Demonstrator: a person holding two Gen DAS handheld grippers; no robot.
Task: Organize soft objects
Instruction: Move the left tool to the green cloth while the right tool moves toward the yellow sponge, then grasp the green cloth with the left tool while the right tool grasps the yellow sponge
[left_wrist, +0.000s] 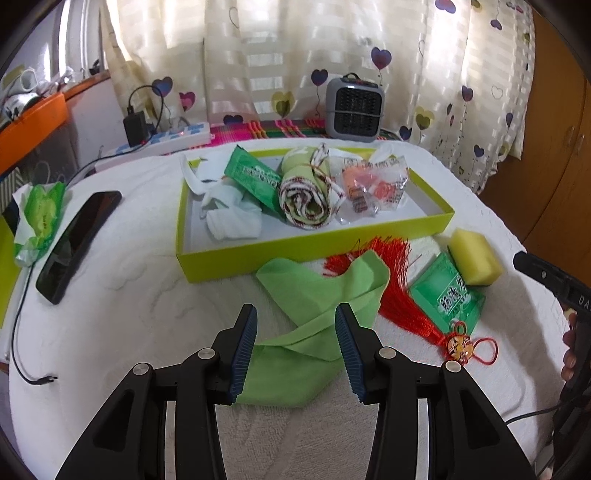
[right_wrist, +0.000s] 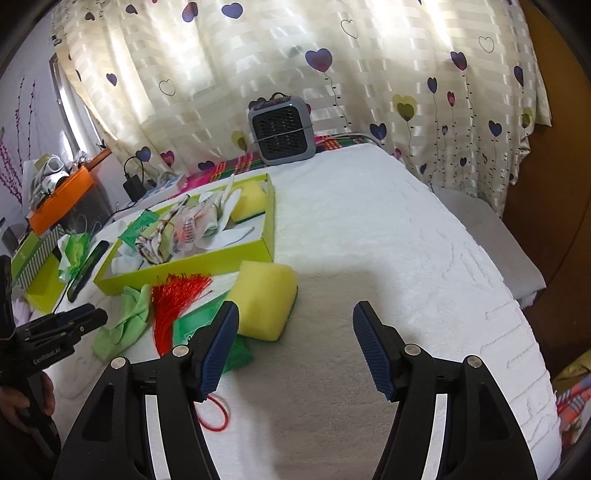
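**Left gripper lowers over the green cloth**

The green cloth lies crumpled on the white cover, just before the near wall of the box. The left gripper stands over its near end with the jaws apart; the cloth is between them, but the pads do not press it. So the step in hand seems to be the pick of this cloth. Next, I think, the jaws must sink a little, close on a fold and carry it over the wall into the box.

The tassel, a green packet and 1 sponge wait beside it. The right gripper is open and empty, the sponge near its left finger.
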